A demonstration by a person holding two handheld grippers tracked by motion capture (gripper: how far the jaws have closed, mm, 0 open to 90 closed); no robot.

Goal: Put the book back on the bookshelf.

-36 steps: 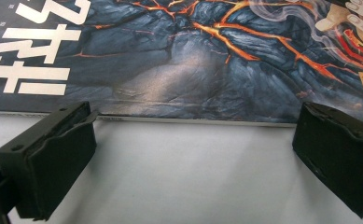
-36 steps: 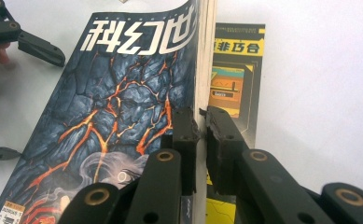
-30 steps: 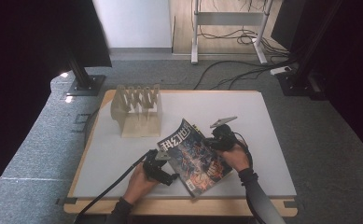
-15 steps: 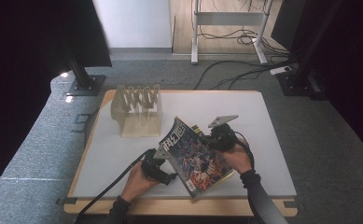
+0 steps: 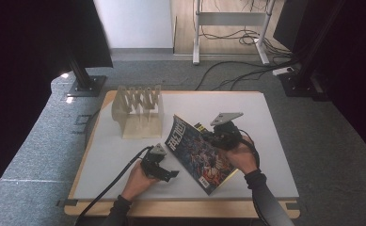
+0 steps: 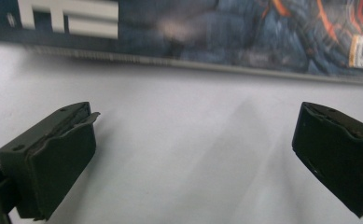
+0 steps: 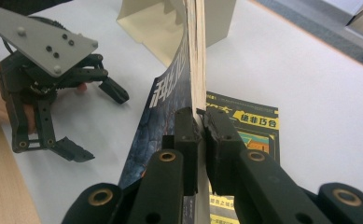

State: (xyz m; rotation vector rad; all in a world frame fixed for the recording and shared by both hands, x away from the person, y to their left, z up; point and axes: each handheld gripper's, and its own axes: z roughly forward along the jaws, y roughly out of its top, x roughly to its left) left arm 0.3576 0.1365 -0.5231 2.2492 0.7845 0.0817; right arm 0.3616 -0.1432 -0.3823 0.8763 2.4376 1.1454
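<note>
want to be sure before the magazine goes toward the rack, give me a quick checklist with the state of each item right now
1. Right gripper clamped on the magazine: ok, jaws shut on its edge.
2. Magazine lifted: ok, the gripped side is up and it stands tilted; its low edge is near the table, contact cannot tell.
3. Left gripper out of the way: ok, jaws open with nothing between them, beside the magazine, not touching it.
4. Rack slots free: cannot tell, the slots are too small to read.
5. Path to the rack: ok, bare table between the two.
6. Second magazine under the first: ok, it lies flat on the table, not gripped.
</note>
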